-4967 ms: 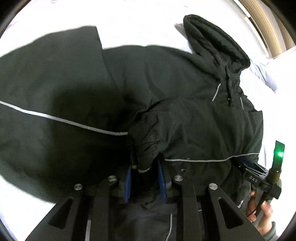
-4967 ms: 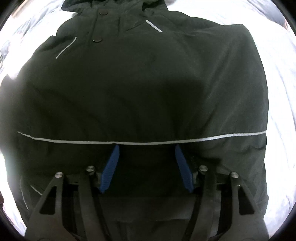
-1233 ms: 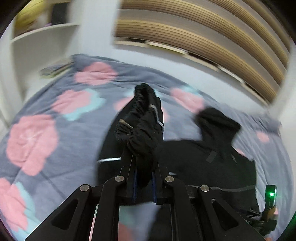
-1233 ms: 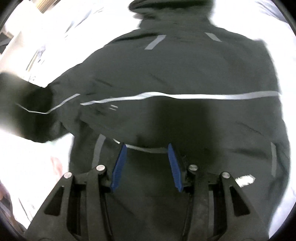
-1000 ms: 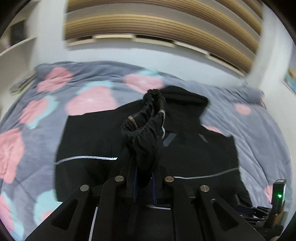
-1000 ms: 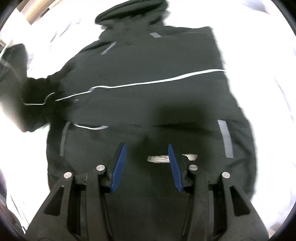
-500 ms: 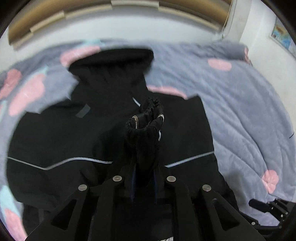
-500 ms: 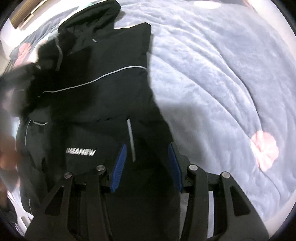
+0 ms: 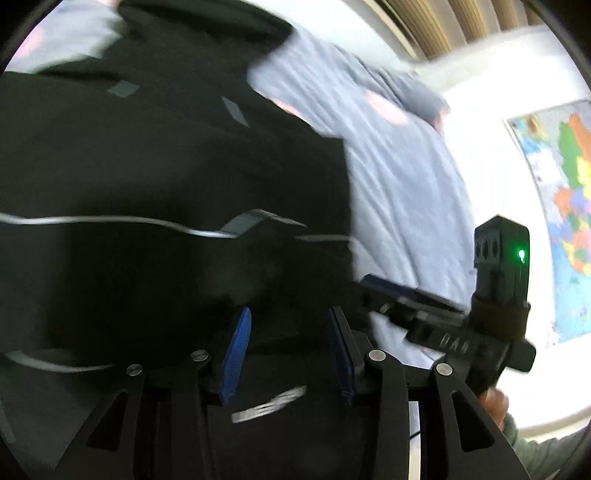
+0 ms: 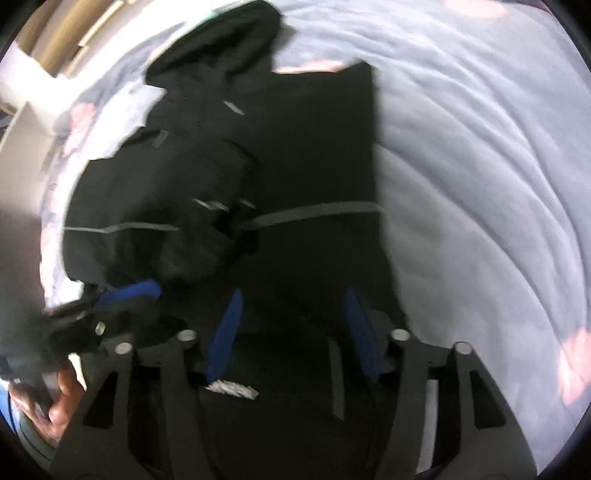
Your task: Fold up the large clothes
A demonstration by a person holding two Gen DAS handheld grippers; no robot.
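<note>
Left wrist view: left gripper (image 9: 286, 354) jaws opening, nothing between the blue pads. Right gripper (image 10: 291, 332) likewise opening and empty. Black hooded jacket (image 10: 295, 166) lies flat on the grey floral bedspread (image 10: 480, 184), sleeve (image 10: 177, 206) folded across. Recommend seating each fold flat before regripping the hem.

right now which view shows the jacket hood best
The right wrist view: the hood lies whole at the top of the jacket, against the bedspread. The left wrist view catches only its blurred lower edge at the frame's top.
</note>
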